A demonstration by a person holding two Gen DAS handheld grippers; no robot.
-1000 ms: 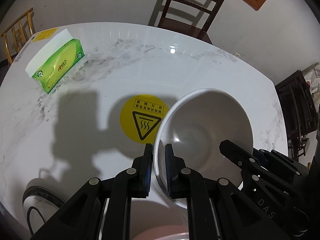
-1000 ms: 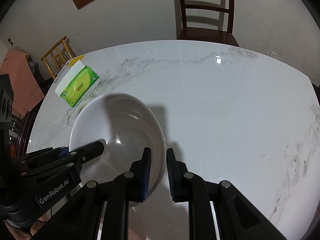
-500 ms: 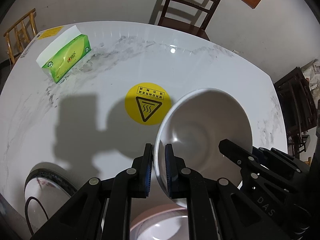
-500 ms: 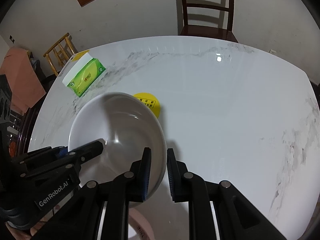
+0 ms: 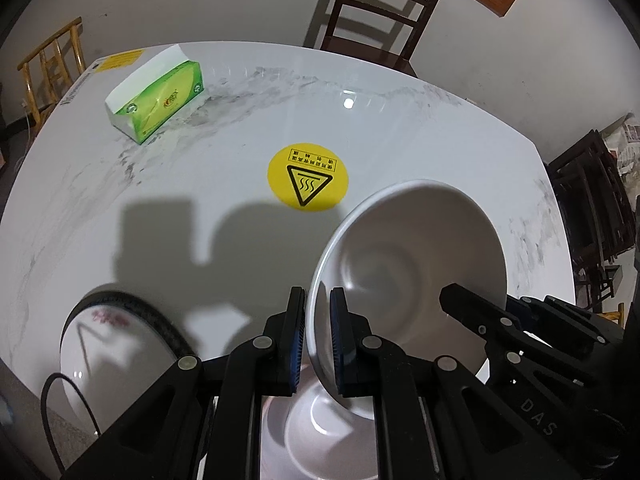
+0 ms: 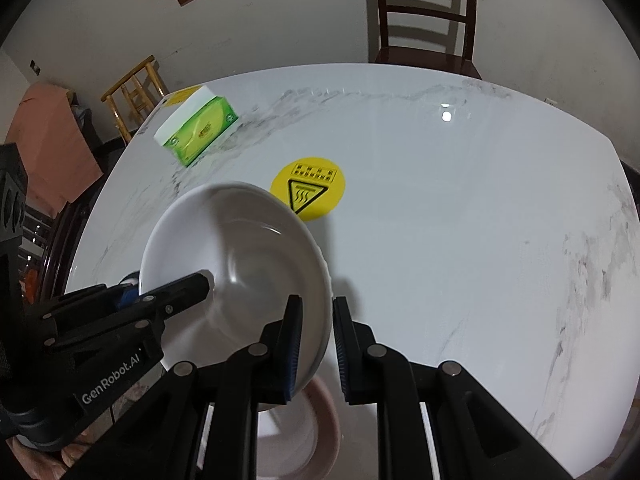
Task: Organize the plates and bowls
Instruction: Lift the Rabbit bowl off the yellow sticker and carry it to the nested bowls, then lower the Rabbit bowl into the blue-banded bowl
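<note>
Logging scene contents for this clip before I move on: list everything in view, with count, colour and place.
Round white ceramic bowl: one, white, held above the table, rim clamped on two sides.
Pale pink-rimmed dish: one, pinkish, on the table under the bowl.
White dish with dark rim band: one, white with red marks, near table edge, left wrist view.
Green and white tissue pack: one, far left of table.
Round yellow heat-warning sticker: one, table centre.
White marble-pattern table: one.
Dark wooden chair: one, behind table.
Light bamboo chair: one, left of table.
Left gripper: black, jaws shut on bowl rim.
Right gripper: black, jaws shut on opposite rim.
</note>
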